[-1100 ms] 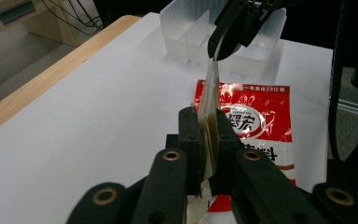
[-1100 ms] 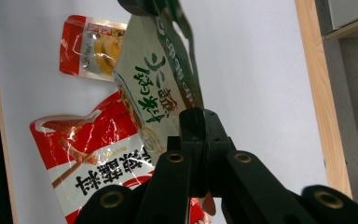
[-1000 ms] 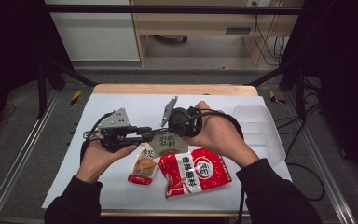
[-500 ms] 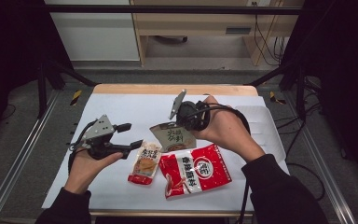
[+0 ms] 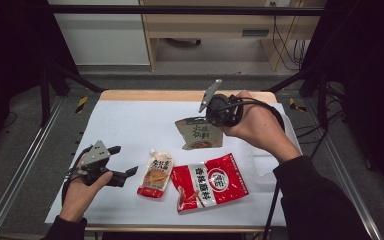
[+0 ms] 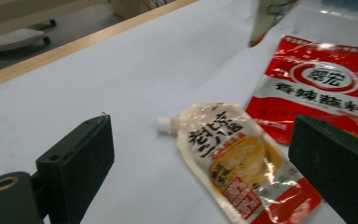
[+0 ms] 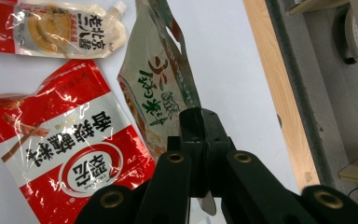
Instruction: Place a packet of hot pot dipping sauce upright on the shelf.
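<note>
My right gripper [image 5: 215,117] is shut on the top edge of a grey-green snack pouch [image 5: 199,134], which hangs tilted above the white table [image 5: 130,120]. Its jaws [image 7: 200,126] pinch the grey-green pouch [image 7: 158,79] at one corner. Near the front lie a spouted sauce pouch [image 5: 156,175] and a red seasoning bag [image 5: 209,182], side by side. At the front left my left gripper [image 5: 122,161] is open and holds nothing. The spouted pouch [image 6: 233,158] lies flat just beyond its jaws [image 6: 200,144], with the red bag [image 6: 326,79] behind it.
A wooden strip [image 5: 180,95] edges the far side of the table. A translucent tray [image 5: 264,167] sits at the right, partly under my right forearm. Metal frame rails [image 5: 25,165] run along both sides. The left and back parts of the white surface are bare.
My left gripper has drawn back from the grey-green pouch to the front left and stands open. The right gripper has lifted that pouch up and toward the back.
</note>
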Tool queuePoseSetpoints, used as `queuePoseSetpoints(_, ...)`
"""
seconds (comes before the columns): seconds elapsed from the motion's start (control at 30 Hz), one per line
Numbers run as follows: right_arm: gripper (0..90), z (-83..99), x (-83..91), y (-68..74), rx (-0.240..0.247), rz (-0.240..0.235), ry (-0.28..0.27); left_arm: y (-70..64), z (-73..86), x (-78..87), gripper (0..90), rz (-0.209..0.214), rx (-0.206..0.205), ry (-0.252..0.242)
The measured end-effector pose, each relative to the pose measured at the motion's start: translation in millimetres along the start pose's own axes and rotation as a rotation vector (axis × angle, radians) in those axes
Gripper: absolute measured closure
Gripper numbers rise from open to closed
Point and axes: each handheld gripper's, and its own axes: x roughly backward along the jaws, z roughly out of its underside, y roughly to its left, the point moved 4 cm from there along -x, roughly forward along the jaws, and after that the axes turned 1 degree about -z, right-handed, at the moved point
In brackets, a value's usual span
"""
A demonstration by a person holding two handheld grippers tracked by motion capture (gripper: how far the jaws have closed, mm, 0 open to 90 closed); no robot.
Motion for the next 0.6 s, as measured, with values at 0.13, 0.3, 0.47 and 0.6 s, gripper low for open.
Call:
queuePoseSetpoints(0.13,90.0,7.6,5.5,-8.4,-0.015,0.012,-0.018,10.1,8.5,-0.5,6.0,-0.037,0.032,0.005)
queuePoseSetpoints(0.3,90.0,20.6,15.6,-18.5,-0.037,0.051,-0.044,18.9,19.8,3.0,6.0,-0.071,0.068,0.002)
queuePoseSetpoints(0.47,90.0,37.8,22.6,-29.1,-0.07,0.091,-0.05,26.3,33.5,8.1,6.0,-0.099,0.084,0.011)
queuePoseSetpoints(0.6,90.0,51.5,31.1,-37.2,-0.106,0.141,-0.068,34.6,39.7,14.5,6.0,-0.118,0.113,-0.005)
